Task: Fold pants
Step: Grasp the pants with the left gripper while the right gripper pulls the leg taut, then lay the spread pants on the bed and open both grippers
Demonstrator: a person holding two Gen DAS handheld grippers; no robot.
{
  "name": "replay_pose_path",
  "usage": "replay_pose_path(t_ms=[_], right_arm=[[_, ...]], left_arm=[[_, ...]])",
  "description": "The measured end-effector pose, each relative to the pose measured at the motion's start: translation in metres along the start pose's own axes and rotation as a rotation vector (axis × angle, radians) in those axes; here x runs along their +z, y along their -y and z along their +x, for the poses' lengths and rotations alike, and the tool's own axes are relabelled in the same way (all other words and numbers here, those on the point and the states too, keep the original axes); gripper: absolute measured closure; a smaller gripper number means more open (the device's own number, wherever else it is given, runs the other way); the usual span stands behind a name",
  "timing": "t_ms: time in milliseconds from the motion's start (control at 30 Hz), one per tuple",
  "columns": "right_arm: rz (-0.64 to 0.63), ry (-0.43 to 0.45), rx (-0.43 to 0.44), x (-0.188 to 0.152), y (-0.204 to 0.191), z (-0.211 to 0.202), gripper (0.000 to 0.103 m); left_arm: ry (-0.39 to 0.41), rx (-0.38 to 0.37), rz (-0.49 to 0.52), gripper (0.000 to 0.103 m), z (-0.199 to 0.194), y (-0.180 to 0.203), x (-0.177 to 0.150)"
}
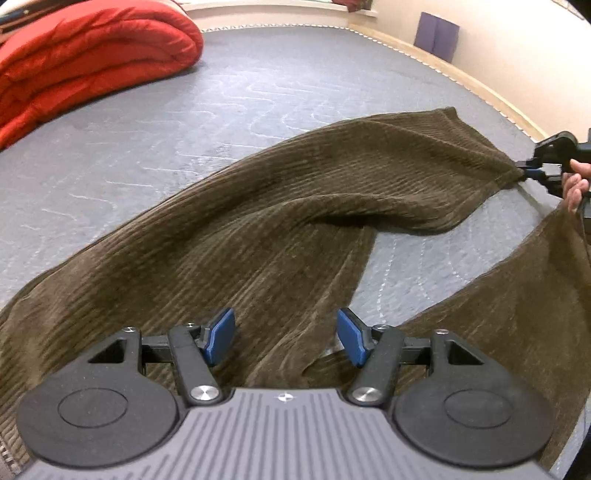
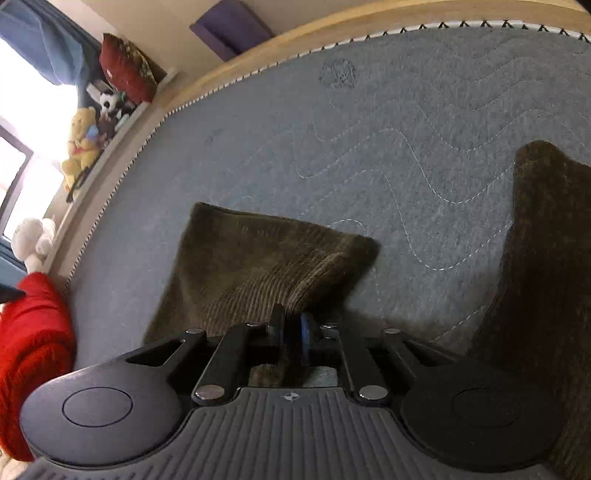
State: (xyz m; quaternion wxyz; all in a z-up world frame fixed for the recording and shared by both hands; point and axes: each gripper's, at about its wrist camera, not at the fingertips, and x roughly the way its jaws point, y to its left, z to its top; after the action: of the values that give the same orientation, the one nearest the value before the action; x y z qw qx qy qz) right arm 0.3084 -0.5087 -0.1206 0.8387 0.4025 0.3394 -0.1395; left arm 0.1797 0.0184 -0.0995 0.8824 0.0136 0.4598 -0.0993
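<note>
Brown corduroy pants (image 1: 280, 236) lie spread on a grey quilted mattress (image 1: 184, 122). My left gripper (image 1: 286, 338) hovers open over the crotch area, where the two legs part, its blue pads (image 1: 223, 332) clear of the cloth. One leg runs up to the right, where my right gripper (image 1: 528, 170) pinches its hem, a hand behind it. In the right wrist view my right gripper (image 2: 291, 323) is shut on the hem of that pant leg (image 2: 255, 266). The other leg (image 2: 535, 258) lies at the right.
A folded red duvet (image 1: 85, 62) sits at the far left of the mattress. A wooden bed frame (image 2: 280, 48) edges the mattress, with a purple cushion (image 1: 437, 35) against the wall. Stuffed toys (image 2: 81, 144) line a window ledge.
</note>
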Motion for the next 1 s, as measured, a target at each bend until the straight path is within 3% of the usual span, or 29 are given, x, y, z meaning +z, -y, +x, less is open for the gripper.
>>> replay_pose_path(t_ms=[167, 233, 267, 300, 400, 467, 533, 567, 600, 700, 767, 833, 867, 900, 967, 1000], right_arm=[[0.036, -0.011, 0.019, 0.008, 0.005, 0.005, 0.089], [0.050, -0.011, 0.024, 0.011, 0.007, 0.006, 0.089], [0.049, -0.009, 0.027, 0.014, 0.007, 0.005, 0.089], [0.042, -0.008, 0.031, 0.013, 0.007, 0.006, 0.089], [0.000, 0.035, 0.064, 0.019, -0.003, -0.004, 0.096], [-0.042, 0.112, 0.093, 0.027, -0.022, -0.024, 0.097], [-0.149, 0.231, 0.098, 0.032, -0.045, -0.051, 0.098], [-0.171, 0.261, 0.044, 0.033, -0.045, -0.055, 0.098], [-0.154, 0.250, -0.029, 0.035, -0.037, -0.051, 0.098], [-0.017, 0.089, -0.286, 0.031, 0.010, -0.023, 0.097], [0.071, 0.043, -0.346, 0.026, 0.036, -0.017, 0.097], [0.095, 0.050, -0.331, 0.026, 0.039, -0.021, 0.096], [0.076, 0.059, -0.339, 0.027, 0.033, -0.023, 0.091], [0.051, 0.074, -0.337, 0.027, 0.028, -0.027, 0.089], [-0.005, 0.106, -0.339, 0.025, 0.015, -0.037, 0.083], [-0.021, 0.124, -0.335, 0.025, 0.010, -0.043, 0.080]], left_arm=[[-0.026, -0.032, 0.053, 0.036, 0.013, 0.013, -0.005], [-0.055, -0.010, 0.096, 0.051, 0.023, 0.019, -0.009], [-0.077, 0.019, 0.118, 0.079, 0.026, 0.020, -0.011], [-0.104, 0.053, 0.138, 0.089, 0.030, 0.019, -0.012], [-0.100, 0.113, 0.095, 0.094, 0.018, 0.005, -0.003], [-0.077, 0.149, 0.039, 0.094, 0.003, -0.009, 0.005], [-0.107, 0.096, 0.018, 0.094, -0.005, -0.017, 0.005], [-0.158, 0.056, 0.066, 0.094, -0.004, -0.014, 0.001], [-0.203, 0.023, 0.114, 0.094, -0.002, -0.010, -0.003], [-0.283, -0.028, 0.161, 0.093, 0.001, -0.005, -0.014], [-0.280, -0.034, 0.171, 0.091, -0.001, -0.003, -0.016], [-0.255, -0.053, 0.159, 0.085, -0.007, -0.007, -0.015], [-0.241, -0.068, 0.145, 0.076, -0.012, -0.010, -0.014], [-0.213, -0.086, 0.120, 0.060, -0.020, -0.013, -0.012], [-0.136, -0.134, 0.053, 0.047, -0.040, -0.022, -0.006], [-0.113, -0.156, 0.022, 0.048, -0.046, -0.028, -0.003]])
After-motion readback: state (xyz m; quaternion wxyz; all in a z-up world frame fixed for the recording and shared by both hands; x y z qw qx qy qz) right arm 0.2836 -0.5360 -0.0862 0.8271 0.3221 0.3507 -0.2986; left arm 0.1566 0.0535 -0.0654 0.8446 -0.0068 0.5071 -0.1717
